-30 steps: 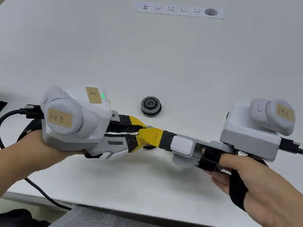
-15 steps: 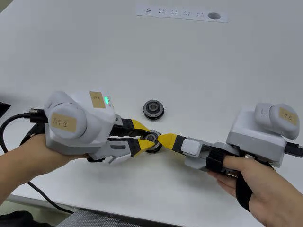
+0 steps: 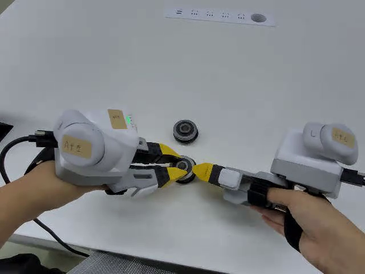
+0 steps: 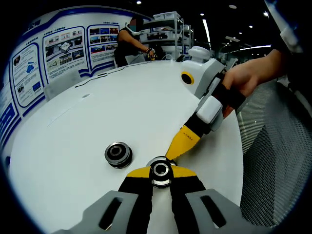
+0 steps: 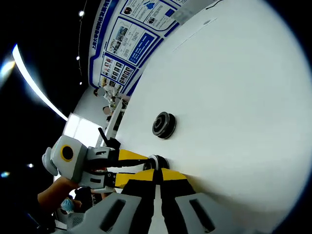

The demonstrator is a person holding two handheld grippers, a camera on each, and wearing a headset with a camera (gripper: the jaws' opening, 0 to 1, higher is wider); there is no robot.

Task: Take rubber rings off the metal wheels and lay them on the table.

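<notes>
Left gripper (image 3: 172, 163) still pinching 1 wheel (image 3: 184, 167); right gripper (image 3: 199, 169), pressed together, now back at its rim.

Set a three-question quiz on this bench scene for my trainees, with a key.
1. True or false: the left gripper is open above the table.
2. Which wheel lies free? A the far wheel; B the near wheel; C both.
3. Fill in: the tips of the right gripper meet the near ____.
Key: 1 false, it is shut on the near wheel; 2 A; 3 wheel.
</notes>
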